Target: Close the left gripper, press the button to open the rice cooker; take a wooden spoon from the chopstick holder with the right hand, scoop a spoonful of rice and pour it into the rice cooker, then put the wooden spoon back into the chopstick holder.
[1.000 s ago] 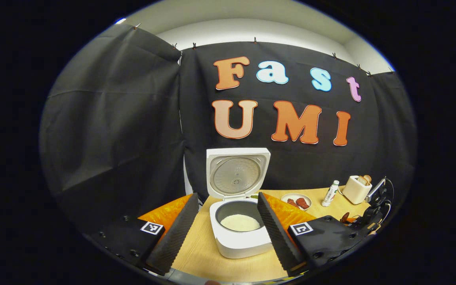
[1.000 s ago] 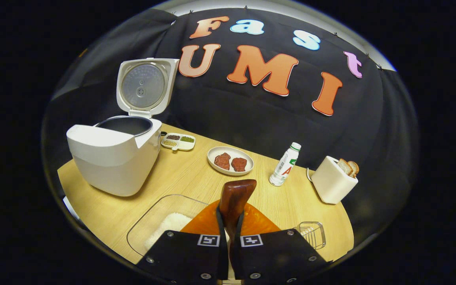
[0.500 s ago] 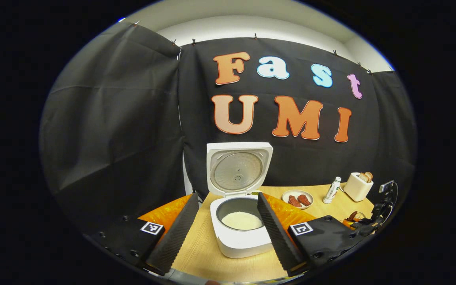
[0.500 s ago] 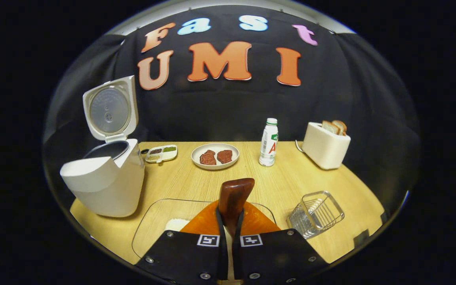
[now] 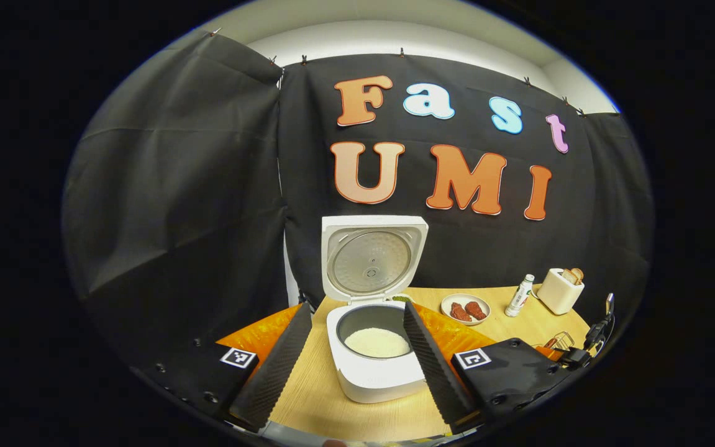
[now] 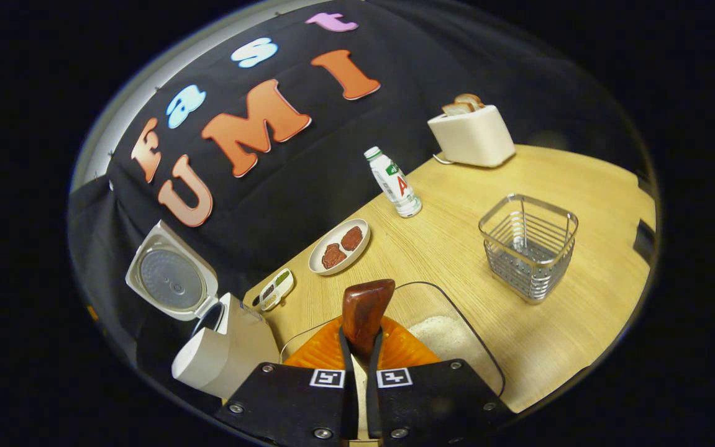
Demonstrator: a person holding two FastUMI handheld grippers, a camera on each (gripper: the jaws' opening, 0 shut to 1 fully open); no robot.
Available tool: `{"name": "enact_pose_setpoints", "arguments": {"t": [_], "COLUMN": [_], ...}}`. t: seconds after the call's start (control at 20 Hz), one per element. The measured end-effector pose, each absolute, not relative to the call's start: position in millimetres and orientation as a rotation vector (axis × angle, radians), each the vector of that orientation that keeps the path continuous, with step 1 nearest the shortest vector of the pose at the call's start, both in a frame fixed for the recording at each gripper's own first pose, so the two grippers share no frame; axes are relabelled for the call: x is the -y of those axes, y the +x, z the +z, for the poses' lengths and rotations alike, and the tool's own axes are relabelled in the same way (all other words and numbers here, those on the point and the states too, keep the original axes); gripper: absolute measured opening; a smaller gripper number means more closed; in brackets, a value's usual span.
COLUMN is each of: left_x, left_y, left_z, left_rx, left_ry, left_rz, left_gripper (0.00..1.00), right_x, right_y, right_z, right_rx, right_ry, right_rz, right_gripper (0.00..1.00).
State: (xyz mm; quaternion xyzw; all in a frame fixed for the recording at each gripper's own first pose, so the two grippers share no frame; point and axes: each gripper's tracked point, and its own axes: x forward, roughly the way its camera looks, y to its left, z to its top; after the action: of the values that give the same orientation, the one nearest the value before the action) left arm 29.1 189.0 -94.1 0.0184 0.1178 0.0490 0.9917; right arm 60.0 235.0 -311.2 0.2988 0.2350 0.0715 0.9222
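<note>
The white rice cooker (image 5: 374, 372) stands open with its lid (image 5: 373, 257) upright and white rice in the pot (image 5: 377, 342). My left gripper (image 5: 357, 372) is open, its fingers on either side of the cooker and well short of it. My right gripper (image 6: 361, 347) is shut on the dark wooden spoon (image 6: 365, 307), whose end sticks up past the fingers. It hangs over the glass dish of rice (image 6: 450, 338). The wire chopstick holder (image 6: 528, 245) stands to the right, with nothing in it. The cooker (image 6: 220, 351) is at the lower left in the right gripper view.
On the wooden table (image 6: 456, 248) stand a plate of meat (image 6: 340, 245), a small condiment dish (image 6: 273, 290), a bottle (image 6: 392, 181) and a toaster (image 6: 472, 133) with bread. The table edge runs along the right, near the holder.
My right gripper, still holding the spoon, has swung and rolled to the right, bringing the chopstick holder fully into view. The left gripper has risen slightly and stays open.
</note>
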Motion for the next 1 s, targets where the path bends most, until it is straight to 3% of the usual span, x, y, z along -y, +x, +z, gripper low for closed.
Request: {"name": "enact_pose_setpoints", "arguments": {"t": [0.55,0.8,0.85,1.0], "left_x": [-191.9,-193.2,-193.5,-194.7], "left_y": [31.2,31.7,31.9,29.6], "left_z": [-97.6,-92.6,-91.3,-93.0], "left_rx": [-0.247,-0.232,-0.231,-0.230], "left_ry": [-0.008,-0.022,-0.030,-0.033], "left_rz": [0.105,0.103,0.103,0.106], "left_gripper": [1.00,1.00,1.00,1.00], "right_x": [-241.0,-230.6,-228.6,-223.3], "right_y": [70.5,72.5,73.9,74.5], "right_z": [-322.7,-296.2,-292.1,-286.2], "right_rx": [-0.522,-0.497,-0.492,-0.481], "right_ry": [0.908,0.993,1.009,1.020], "right_rz": [0.097,0.094,0.091,0.080], "right_gripper": [0.05,0.05,0.00,0.04]}}
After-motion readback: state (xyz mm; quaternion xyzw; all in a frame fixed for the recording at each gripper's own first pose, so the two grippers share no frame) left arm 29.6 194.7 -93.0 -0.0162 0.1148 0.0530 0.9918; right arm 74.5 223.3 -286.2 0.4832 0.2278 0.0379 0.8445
